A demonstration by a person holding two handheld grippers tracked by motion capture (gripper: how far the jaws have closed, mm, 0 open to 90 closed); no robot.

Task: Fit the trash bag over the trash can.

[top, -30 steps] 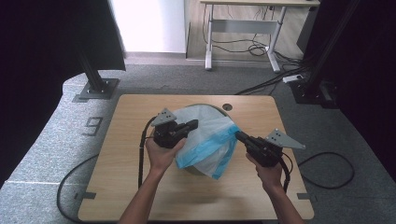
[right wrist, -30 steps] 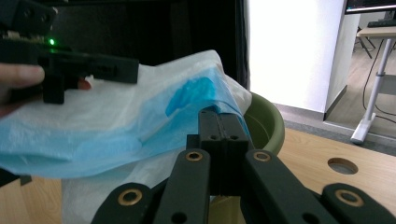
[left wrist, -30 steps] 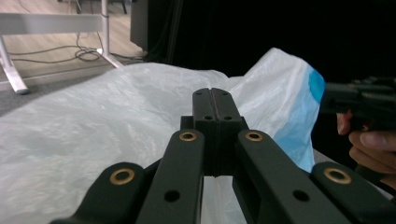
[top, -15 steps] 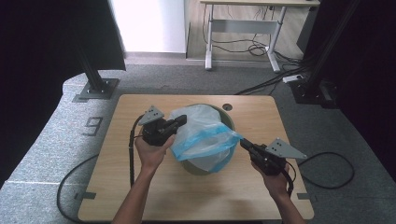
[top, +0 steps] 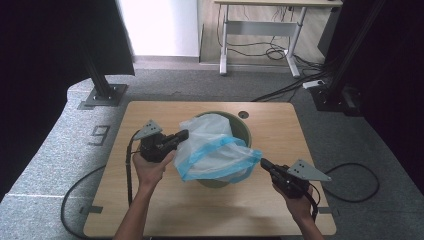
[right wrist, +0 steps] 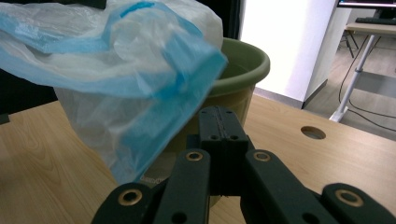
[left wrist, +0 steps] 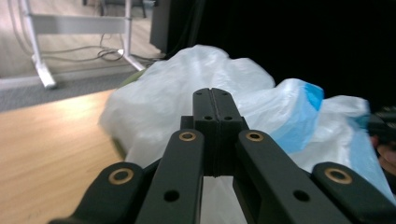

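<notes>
Looking down from the high view, I see the plastic bag [top: 215, 152] stretched between my two grippers over the green pot [top: 243, 131], near the middle of the wooden table [top: 200, 210]. The bag is thin and half transparent, white in the body, with a blue band running along its mouth. It is crumpled, with many soft folds, and its upper part bulges over the pot rim.

My left gripper [top: 182, 135] has its jaws pressed together on the left edge of the bag; in the left gripper view the jaws [left wrist: 214, 109] meet flat with white film just around them. My right gripper [top: 263, 163] is closed on the blue corner at the right side of the bag. In the right gripper view the jaws [right wrist: 219, 122] are together, and the blue-edged film [right wrist: 154, 88] hangs in front of the pot wall [right wrist: 238, 77], so I cannot see the pinch itself there.

The pot stands a little behind the table centre, near the round cable hole [top: 243, 114]. In front of the pot there is free wood up to the near edge, and also on the left and right sides. The right gripper is the nearer one to the front right corner of the table.
</notes>
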